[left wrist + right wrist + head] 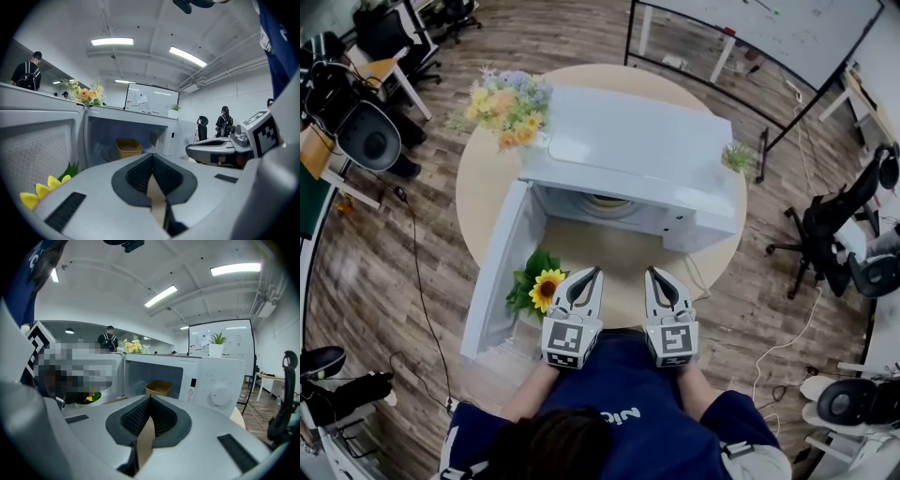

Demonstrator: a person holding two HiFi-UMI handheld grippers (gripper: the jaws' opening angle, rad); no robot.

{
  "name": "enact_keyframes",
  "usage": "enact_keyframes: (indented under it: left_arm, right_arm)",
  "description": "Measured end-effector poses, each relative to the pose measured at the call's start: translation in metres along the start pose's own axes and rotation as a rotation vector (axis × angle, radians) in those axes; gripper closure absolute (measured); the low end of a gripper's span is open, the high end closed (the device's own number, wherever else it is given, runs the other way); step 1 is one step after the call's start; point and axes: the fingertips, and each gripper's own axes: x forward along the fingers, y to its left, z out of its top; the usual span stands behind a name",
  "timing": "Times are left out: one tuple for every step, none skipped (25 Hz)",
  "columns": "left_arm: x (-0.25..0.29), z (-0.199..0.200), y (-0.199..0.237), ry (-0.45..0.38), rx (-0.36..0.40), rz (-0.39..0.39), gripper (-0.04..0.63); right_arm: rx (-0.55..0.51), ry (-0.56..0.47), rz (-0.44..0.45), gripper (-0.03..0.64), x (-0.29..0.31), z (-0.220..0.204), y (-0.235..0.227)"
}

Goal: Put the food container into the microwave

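A white microwave (633, 155) stands on the round table (483, 192) with its door (492, 272) swung open to the left. Inside it sits the tan food container (128, 147), also seen as the food container (158, 388) from the right side and as a pale rim (605, 202) from above. My left gripper (587, 274) and right gripper (655, 274) rest side by side at the table's near edge, in front of the microwave opening. Both are shut with nothing between the jaws.
An artificial sunflower (546, 286) lies on the table beside the open door, left of my left gripper. A flower bouquet (506, 105) and a small plant (737, 157) stand by the microwave. Office chairs (839, 230), desks and a whiteboard (787, 33) ring the table.
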Motion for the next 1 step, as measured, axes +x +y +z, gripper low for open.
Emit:
enact_keyframes:
  left_arm:
    - [-0.0006, -0.0005, -0.0002, 0.001, -0.001, 0.001, 0.594]
  right_arm:
    - [-0.002, 0.003, -0.002, 0.609, -0.0005, -0.0008, -0.0003]
